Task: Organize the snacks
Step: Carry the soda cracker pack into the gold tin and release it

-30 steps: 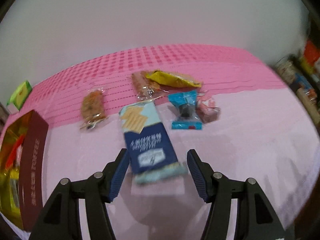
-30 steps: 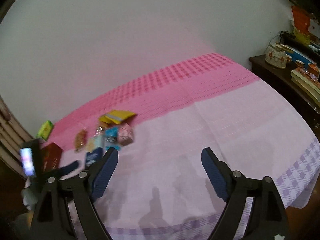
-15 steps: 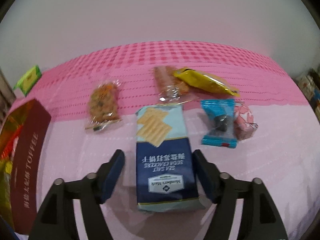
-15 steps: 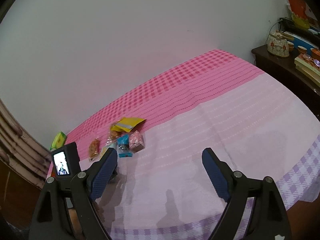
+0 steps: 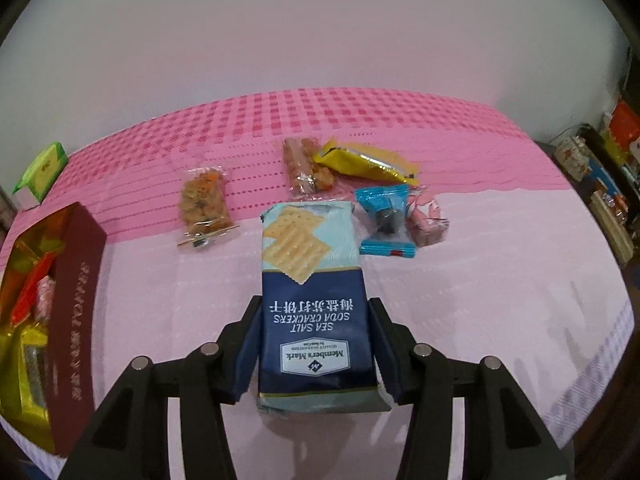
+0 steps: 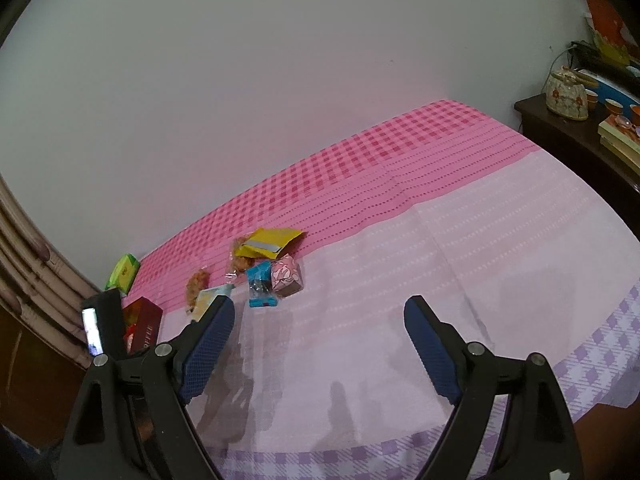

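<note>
Left gripper (image 5: 314, 344) now straddles the cracker pack (image 5: 314, 300), jaws closing in on its two long sides; a second ago they stood wider with the pack loose and blurred between them, so this is the grab step starting. Pads look touching or almost touching the wrapper, can't tell if it's pinched firm yet; the pack looks to lie flat on the pink tablecloth (image 5: 500, 280), near end between the jaws. The toffee box (image 5: 76, 308) sits at the left edge, open, already with wrapped snacks inside, likely the drop spot. Beyond the pack, loose: clear nut bar (image 5: 204, 204) far left, second clear bar (image 5: 306, 170), yellow packet (image 5: 366, 164), blue candy (image 5: 386, 220) and pink candy (image 5: 426, 218) just to the right. Green box (image 5: 40, 170) far left corner. Right gripper (image 6: 316, 348) hangs wide over bare cloth, nothing in it, same as a second ago. Most snacks are not sorted yet, so the task is early. Risk: the slick wrapper slipping out on the lift.
</note>
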`<state>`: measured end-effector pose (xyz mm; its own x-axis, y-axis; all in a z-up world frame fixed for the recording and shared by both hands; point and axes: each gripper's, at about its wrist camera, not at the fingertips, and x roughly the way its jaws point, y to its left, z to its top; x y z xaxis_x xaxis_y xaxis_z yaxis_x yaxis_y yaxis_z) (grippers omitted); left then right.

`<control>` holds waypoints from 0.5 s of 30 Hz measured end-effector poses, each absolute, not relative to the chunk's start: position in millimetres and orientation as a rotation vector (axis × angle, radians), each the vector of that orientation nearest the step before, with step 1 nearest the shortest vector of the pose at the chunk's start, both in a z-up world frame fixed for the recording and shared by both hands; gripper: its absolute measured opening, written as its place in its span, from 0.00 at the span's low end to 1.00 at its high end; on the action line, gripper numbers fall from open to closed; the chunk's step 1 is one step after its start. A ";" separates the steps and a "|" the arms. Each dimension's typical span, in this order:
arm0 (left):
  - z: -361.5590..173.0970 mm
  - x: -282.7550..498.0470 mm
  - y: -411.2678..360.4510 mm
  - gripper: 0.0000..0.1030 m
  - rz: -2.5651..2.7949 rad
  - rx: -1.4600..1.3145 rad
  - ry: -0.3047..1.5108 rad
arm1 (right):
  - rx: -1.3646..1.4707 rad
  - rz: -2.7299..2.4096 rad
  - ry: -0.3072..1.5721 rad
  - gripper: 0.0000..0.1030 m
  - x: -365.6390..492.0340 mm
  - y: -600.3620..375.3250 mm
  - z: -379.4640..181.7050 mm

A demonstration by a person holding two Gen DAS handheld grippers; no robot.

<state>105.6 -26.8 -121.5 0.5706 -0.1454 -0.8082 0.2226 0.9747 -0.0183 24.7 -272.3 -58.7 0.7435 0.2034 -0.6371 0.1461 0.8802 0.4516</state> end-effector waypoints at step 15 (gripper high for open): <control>-33.4 77.5 59.4 0.50 -0.108 0.045 0.793 | 0.482 0.073 0.761 0.86 22.7 -259.1 -58.1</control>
